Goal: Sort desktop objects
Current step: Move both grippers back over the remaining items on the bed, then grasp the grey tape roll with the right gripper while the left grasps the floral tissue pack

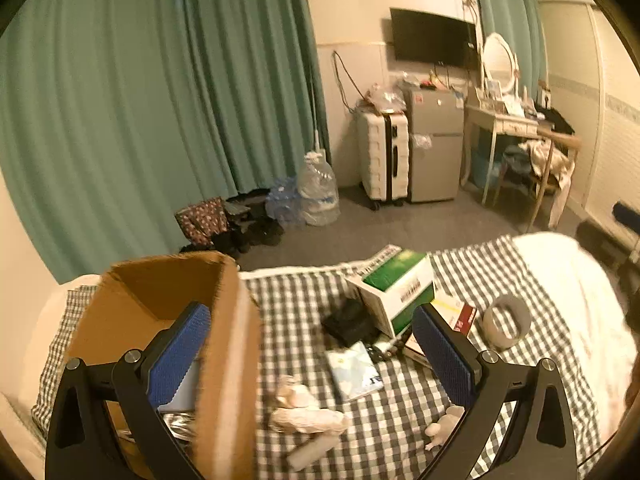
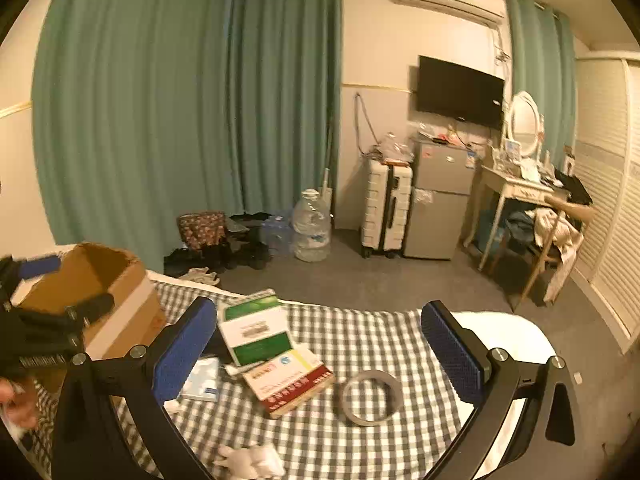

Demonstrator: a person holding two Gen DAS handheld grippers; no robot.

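**Two wide-spread grippers over a cluttered checked bedspread**

Teal curtains (image 2: 160, 100) hang behind a bed covered with a grey-and-white checked cloth (image 2: 360, 340), where the things to be sorted lie. At the cloth's left end stands an open brown cardboard box (image 1: 160, 312) with a pale tape band on its near wall. Near the middle a green-and-white carton (image 2: 256, 328) rests partly on a flat red-and-white box (image 2: 288, 380); a small pale-blue packet (image 2: 204, 380) lies just to their left. A grey roll of tape (image 2: 372, 398) lies flat on the cloth, apart from the red-and-white box. White crumpled soft things (image 1: 308, 412) lie nearer the cameras.

The left gripper (image 1: 312, 364) is released, its blue pads standing wide; one pad sits inside the cardboard box and the other outside, so the box's near wall stands between them without either pad pressing it. The right gripper (image 2: 316, 356) is also released, spread to its widest and holding nothing; the red-and-white box and the tape roll show between its fingers on the cloth beyond.
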